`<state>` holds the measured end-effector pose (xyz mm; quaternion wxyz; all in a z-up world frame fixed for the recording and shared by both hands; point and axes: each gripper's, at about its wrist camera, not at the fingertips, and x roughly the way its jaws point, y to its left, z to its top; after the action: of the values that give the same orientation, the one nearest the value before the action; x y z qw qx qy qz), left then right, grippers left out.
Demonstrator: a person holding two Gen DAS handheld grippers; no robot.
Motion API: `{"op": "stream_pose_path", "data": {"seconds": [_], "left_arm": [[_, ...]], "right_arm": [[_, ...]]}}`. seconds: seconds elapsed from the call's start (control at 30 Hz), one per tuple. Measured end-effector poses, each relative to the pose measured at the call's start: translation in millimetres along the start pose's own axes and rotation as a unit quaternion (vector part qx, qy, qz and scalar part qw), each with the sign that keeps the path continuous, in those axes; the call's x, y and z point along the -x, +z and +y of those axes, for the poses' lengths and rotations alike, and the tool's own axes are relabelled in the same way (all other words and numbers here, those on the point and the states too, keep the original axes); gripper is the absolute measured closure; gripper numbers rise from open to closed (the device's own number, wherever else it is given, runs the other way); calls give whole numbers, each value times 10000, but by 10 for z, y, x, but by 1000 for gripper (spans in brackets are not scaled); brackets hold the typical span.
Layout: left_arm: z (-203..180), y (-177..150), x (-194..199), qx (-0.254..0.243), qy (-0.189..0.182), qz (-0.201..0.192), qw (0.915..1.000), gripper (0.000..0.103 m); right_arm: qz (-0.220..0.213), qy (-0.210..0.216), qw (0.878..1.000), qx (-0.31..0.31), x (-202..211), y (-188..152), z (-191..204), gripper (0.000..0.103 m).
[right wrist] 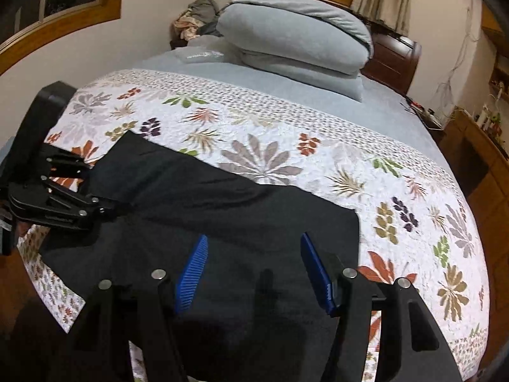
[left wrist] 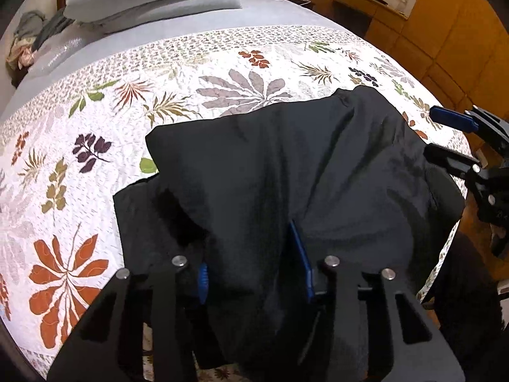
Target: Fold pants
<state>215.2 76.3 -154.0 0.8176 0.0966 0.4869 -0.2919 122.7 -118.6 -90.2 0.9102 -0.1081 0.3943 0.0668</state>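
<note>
The black pants (left wrist: pixel 286 172) lay on the leaf-patterned quilt (left wrist: pixel 95 146) near the foot edge of the bed (right wrist: pixel 366 117), partly folded; in the left wrist view an upper layer was doubled over a lower one, whose edge showed at the left; in the right wrist view the fabric ran as a long dark band from the near edge away to the left. The left claw (left wrist: pixel 251 261) sat over the near part of the pants with a raised bunch of cloth between its blue pads (left wrist: pixel 302 261); the left pad was largely buried in the fabric, and the frames did not settle whether the pads pressed on it or merely stood around it. The right claw (right wrist: pixel 254 270) hovered over the pants with its jaws apart; nothing lay between its blue pads (right wrist: pixel 192 270), only flat cloth beneath them. Each claw showed at the edge of the other's view. Grey pillows (right wrist: pixel 296 41) were stacked at the head of the bed; crumpled clothes (right wrist: pixel 197 16) lay just beside them; wooden cabinets (left wrist: pixel 445 31) stood along the wall past the bed.
</note>
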Motion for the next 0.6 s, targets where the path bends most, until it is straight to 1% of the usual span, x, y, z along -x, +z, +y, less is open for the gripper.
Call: {"op": "stream_pose_path", "data": {"seconds": [0.33,0.47,0.6], "left_arm": [[53,-103,126,-120,-80,-193,9997,74],[77,-121,141,-132,-137,-217,9996,76],[99,-118,162,-184,-200,-241,9993,77]], "right_arm": [[-60,398,9991,94,-63,38,344,42],[-92,428,9988,210,-90,75,475,42],[-101,447,9987,231,-113,92,524,42]]}}
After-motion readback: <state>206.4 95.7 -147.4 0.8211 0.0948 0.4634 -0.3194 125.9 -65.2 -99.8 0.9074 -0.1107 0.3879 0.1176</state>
